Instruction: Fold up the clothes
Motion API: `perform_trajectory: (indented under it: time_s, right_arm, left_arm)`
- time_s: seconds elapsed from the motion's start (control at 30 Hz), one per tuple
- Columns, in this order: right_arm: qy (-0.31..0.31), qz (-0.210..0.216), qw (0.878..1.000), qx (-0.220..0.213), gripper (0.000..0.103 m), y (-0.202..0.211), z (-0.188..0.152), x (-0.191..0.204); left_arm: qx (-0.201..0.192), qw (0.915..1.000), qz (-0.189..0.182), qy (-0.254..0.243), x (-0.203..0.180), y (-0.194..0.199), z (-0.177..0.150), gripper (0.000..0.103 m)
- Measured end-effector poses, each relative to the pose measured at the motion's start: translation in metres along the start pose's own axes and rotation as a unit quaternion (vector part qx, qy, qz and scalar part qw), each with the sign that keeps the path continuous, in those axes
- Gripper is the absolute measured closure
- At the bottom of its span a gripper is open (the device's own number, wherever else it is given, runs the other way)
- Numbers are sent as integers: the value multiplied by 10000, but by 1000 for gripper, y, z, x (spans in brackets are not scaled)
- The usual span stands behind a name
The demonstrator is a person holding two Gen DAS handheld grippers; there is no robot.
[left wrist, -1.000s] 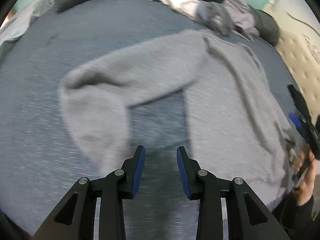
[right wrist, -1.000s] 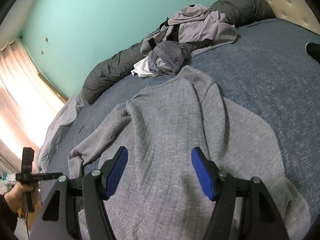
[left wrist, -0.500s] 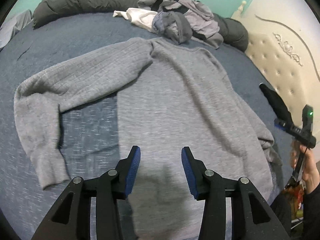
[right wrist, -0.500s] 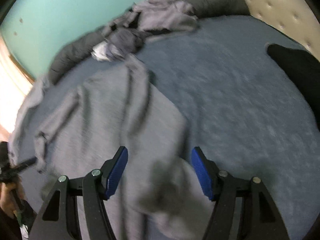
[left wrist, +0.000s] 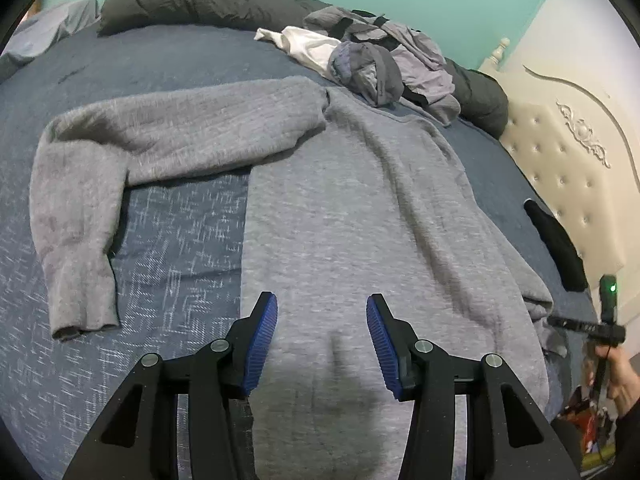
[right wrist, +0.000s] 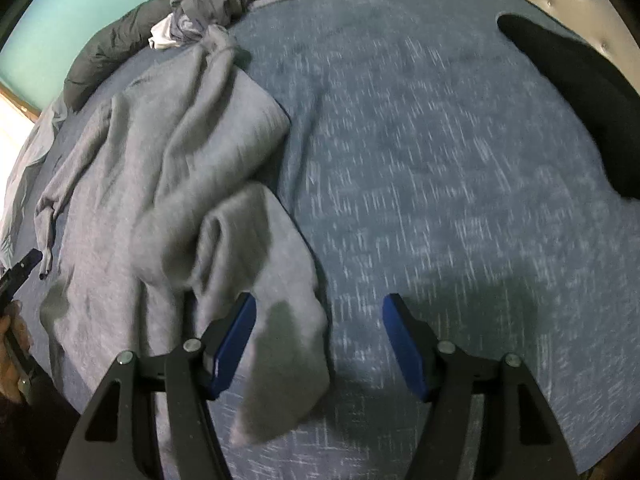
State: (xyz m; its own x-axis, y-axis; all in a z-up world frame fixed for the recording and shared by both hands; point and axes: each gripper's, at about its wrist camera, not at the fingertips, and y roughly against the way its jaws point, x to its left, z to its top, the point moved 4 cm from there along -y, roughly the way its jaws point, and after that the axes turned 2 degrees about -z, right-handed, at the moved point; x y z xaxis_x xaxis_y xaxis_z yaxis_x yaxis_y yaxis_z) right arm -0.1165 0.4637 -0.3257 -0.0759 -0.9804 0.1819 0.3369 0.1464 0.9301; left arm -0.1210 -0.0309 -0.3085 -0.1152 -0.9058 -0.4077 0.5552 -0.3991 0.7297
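A grey, ribbed-knit long-sleeved sweater [left wrist: 352, 208] lay spread face-down or face-up (which could not be told) across the middle of the blue woven bedspread [left wrist: 172, 248], its hem towards the bed's near edge and its collar towards the far edge. One sleeve [left wrist: 120, 168] stretched out flat and bent back towards the near edge; the other sleeve [right wrist: 260, 280] lay bunched beside the body on the headboard side.

The knit looked soft, thick and limp, likely to sag and drag on the cover rather than slide, so a pinch on a hem corner or a cuff seemed the surest hold.

The left gripper [left wrist: 322, 340] hovered over the hem, its jaws opening, with nothing pinched between them. The right gripper [right wrist: 320, 344] stood wide, its pads apart above the bunched sleeve's cuff and not pressing on it.

No container was in view; a heap of unfolded grey and white garments [left wrist: 372, 60] sat loose at the bed's far edge.
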Motion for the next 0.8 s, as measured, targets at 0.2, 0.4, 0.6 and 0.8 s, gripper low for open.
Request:
perform_trajectory:
  time_s: [0.2, 0.4, 0.6, 0.8]
  right_arm:
    - [66, 244, 9997, 10, 78, -8, -8, 6]
    - [278, 370, 9982, -371, 96, 12, -3, 12]
    - [192, 17, 9937, -1107, 97, 56, 23, -8]
    - [-80, -574, 9815, -1826, 97, 108, 66, -51]
  left_arm:
    - [-109, 9999, -30, 48, 4, 5, 3, 52]
    - [-87, 9996, 67, 263, 18, 1, 1, 52]
    - [-126, 9996, 117, 238, 19, 3, 3, 52]
    - [-90, 9995, 100, 281, 18, 2, 1, 51]
